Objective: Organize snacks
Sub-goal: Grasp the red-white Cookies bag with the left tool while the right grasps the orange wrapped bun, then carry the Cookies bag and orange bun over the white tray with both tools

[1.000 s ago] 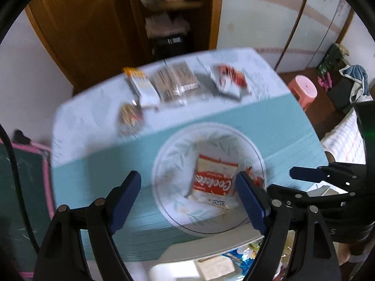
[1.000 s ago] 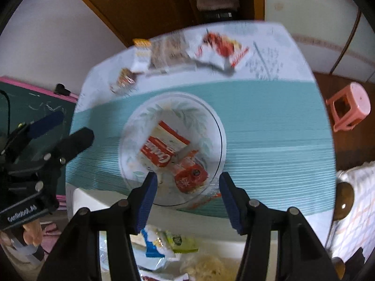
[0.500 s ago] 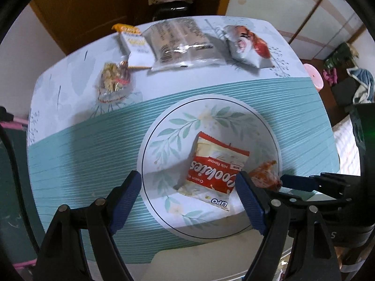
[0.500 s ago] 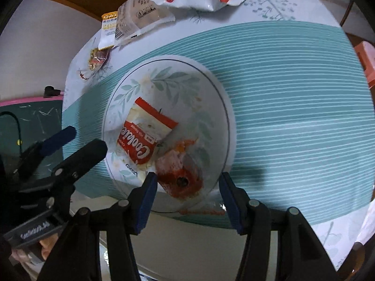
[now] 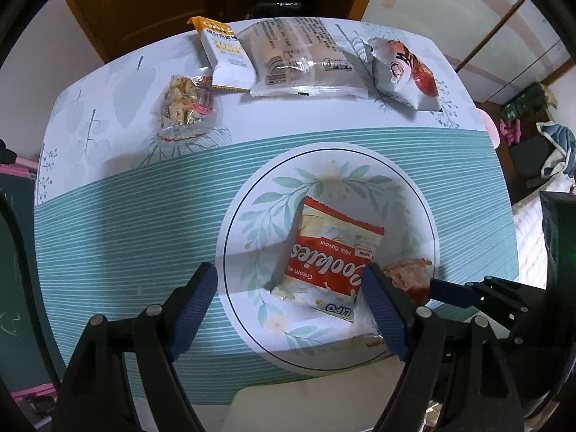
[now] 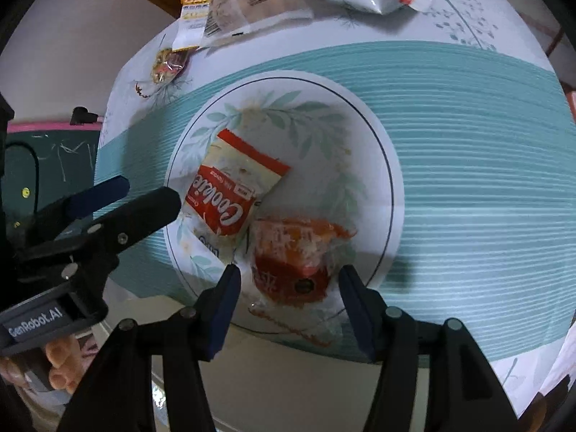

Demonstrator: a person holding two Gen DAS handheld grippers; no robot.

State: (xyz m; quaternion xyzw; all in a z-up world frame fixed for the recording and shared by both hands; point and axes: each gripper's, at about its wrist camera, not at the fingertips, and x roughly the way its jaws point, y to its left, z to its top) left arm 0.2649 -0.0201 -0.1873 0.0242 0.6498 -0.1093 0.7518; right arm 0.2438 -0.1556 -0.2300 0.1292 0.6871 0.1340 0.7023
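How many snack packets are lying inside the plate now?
2. The cookies packet lies near the middle of the plate. The orange-red packet lies beside it at the near rim, between the right gripper's fingers. None seems hidden.

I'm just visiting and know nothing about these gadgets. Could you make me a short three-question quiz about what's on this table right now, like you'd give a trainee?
1. True or false: the Cookies packet lies on the leaf-patterned plate.
2. How many snack packs lie on the tablecloth beyond the plate?
   A. two  B. four  C. six
3. Which gripper has the orange-red snack pack lying in front of it, in line with the gap between its fingers?

Key
1. True.
2. B: the popcorn-like pack, the yellow-topped packet, the clear bread-like pack and the white and red bag.
3. The right gripper; it is open and not pressing on the pack. The left gripper is open near the Cookies packet.
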